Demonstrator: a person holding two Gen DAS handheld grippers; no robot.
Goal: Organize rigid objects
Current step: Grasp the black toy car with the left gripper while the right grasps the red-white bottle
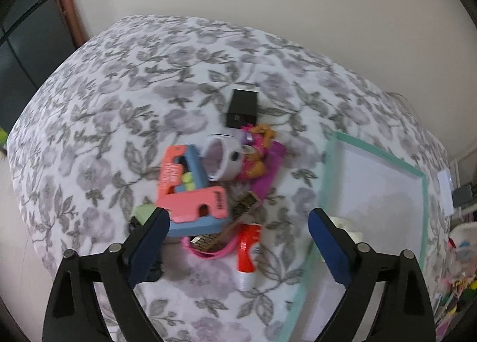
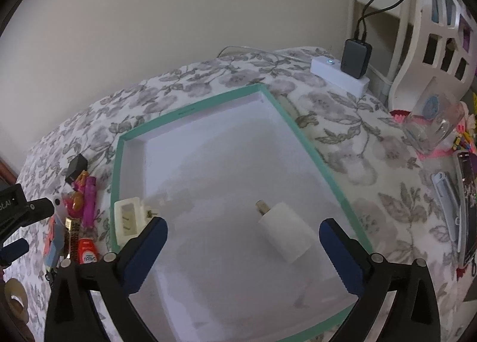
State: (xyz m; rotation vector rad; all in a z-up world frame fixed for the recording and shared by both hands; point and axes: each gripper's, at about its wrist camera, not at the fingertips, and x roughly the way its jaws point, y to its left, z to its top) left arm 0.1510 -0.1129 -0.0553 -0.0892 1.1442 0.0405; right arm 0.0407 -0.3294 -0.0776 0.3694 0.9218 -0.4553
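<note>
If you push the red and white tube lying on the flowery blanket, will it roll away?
Probably only a little. The red and white tube looks rounded, so a sideways nudge might roll it, but the soft flowery blanket should slow it. It lies close to the pink ring, which may block it on that side. Its smooth, hard-looking plastic could slip between fingers.

Soft, even indoor light; slight motion blur, strong fisheye bending, dark vignetted corners.

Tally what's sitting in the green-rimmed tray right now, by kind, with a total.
White USB charger: 1
Cream plastic case, propped against the tray wall at the left: 1
Total: 2
</note>
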